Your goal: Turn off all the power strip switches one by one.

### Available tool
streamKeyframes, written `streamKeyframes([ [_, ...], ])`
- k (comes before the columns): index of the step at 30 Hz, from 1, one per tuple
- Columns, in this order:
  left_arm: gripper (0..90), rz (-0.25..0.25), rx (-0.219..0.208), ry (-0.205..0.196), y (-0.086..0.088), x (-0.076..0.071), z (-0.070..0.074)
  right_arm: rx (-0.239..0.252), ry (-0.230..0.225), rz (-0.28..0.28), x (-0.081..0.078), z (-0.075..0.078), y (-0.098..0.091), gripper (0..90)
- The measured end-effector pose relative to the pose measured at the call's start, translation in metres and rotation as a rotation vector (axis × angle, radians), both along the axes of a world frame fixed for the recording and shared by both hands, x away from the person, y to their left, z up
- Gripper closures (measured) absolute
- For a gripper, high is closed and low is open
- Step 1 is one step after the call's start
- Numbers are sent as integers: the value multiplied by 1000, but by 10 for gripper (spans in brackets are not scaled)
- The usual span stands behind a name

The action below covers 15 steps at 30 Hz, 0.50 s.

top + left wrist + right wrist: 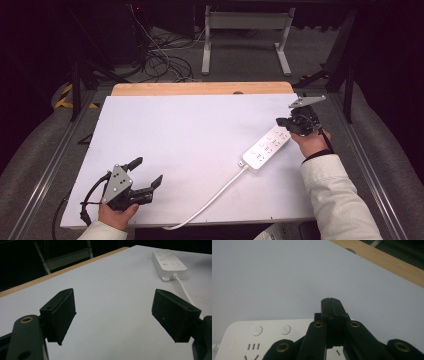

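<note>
Your right tongs are pressed together with nothing between them, held over the far end of the white power strip. The strip lies flat and slantwise on the right side of the white desk, its cord trailing toward the near edge. Your left tongs are spread wide and empty near the front left corner, well apart from the strip.

Power strip on table, right side (cord toward near edge).
</note>
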<state>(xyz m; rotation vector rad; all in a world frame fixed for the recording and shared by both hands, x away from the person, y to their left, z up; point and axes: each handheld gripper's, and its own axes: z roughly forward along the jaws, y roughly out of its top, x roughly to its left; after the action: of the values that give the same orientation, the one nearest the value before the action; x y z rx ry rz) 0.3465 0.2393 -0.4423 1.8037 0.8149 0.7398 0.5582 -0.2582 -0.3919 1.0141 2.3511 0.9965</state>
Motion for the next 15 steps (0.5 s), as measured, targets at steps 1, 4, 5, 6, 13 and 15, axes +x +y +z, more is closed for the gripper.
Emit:
streamKeyframes([
  [1, 199, 0, 3, 0, 0, 0, 0, 5, -1, -1, -2, 2, 0, 900],
  [4, 199, -2, 4, 2, 0, 0, 0, 22, -25, 8, -8, 7, -2, 900],
  [5, 199, -2, 5, 0, 0, 0, 0, 31, -33, 12, -11, 10, -3, 900],
  [6, 198, -3, 2, 2, 0, 0, 0, 36, -41, 15, -14, 12, -3, 900],
  [13, 199, -4, 4, -1, 0, 0, 0, 97, -82, 35, -39, 27, -4, 626],
  [15, 198, -3, 4, -3, 1, 0, 1, 120, -94, 60, -47, 31, -5, 589],
])
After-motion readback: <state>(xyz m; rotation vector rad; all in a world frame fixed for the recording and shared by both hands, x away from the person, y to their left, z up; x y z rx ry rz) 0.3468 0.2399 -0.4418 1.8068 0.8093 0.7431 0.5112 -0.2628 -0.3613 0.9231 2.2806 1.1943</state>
